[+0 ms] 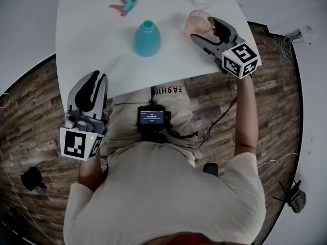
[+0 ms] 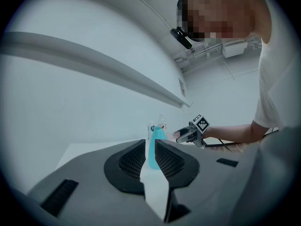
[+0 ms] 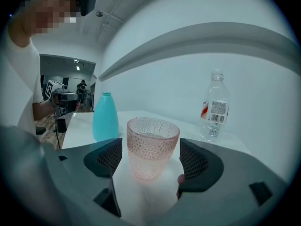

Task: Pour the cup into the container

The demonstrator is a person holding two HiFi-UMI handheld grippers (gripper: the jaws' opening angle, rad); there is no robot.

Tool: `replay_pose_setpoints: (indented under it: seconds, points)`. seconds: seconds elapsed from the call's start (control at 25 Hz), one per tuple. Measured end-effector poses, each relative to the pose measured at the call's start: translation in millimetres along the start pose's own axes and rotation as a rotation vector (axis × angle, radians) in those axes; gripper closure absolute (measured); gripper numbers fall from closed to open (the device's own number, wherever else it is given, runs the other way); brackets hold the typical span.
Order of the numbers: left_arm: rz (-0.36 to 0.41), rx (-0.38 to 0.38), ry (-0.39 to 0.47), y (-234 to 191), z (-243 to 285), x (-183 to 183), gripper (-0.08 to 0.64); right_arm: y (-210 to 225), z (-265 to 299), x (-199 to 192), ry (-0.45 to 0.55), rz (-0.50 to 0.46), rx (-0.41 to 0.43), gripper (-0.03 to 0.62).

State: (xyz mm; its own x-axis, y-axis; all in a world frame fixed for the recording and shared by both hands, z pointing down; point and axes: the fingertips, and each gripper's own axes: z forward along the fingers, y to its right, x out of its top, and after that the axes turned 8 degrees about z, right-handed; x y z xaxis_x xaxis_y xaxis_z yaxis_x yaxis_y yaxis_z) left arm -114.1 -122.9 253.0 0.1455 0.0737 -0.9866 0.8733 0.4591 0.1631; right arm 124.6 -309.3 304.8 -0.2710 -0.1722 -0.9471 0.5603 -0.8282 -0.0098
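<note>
A pink dimpled cup (image 1: 200, 20) (image 3: 151, 147) stands upright on the white table (image 1: 92, 40), near its right edge. My right gripper (image 1: 204, 28) (image 3: 151, 160) is open around it, one pad on each side, with a gap between each pad and the cup wall. A teal bottle-shaped container (image 1: 147, 39) (image 3: 105, 117) (image 2: 154, 149) stands to the cup's left. My left gripper (image 1: 99, 76) (image 2: 149, 157) hangs off the table's near left corner, pointing level at the container, its jaws a narrow slit apart with nothing between them.
A clear plastic bottle with a label (image 3: 214, 107) stands at the far side of the table, beyond the cup. A pink and teal small object (image 1: 124, 4) lies at the far left. The table's near edge borders a wooden floor (image 1: 36, 111).
</note>
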Motion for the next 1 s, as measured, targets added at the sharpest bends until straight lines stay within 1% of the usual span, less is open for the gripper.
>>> replay_pose_setpoints:
  seconds: [0.24, 0.36, 0.48, 0.68, 0.88, 1.0]
  points:
    - [0.003, -0.003, -0.003, 0, -3, 0, 0.503, -5, -1, -6, -0.018, -0.034, 0.093, 0.23]
    - [0.004, -0.005, -0.006, 0, -3, 0, 0.503, -3, -1, -10, -0.032, -0.041, 0.115, 0.23]
    - [0.008, -0.008, -0.001, 0, -2, 1, 0.503, 0, -2, -9, -0.033, -0.039, 0.126, 0.23]
    - [0.012, -0.012, 0.001, 3, -1, 3, 0.503, 3, -9, -3, -0.035, -0.061, 0.13, 0.23]
    - [0.008, -0.021, -0.002, 5, -1, 3, 0.503, 4, -22, 2, -0.058, -0.049, 0.118, 0.23]
    - [0.01, -0.028, -0.001, 4, 1, 3, 0.503, 4, -34, 9, -0.083, -0.058, 0.121, 0.229]
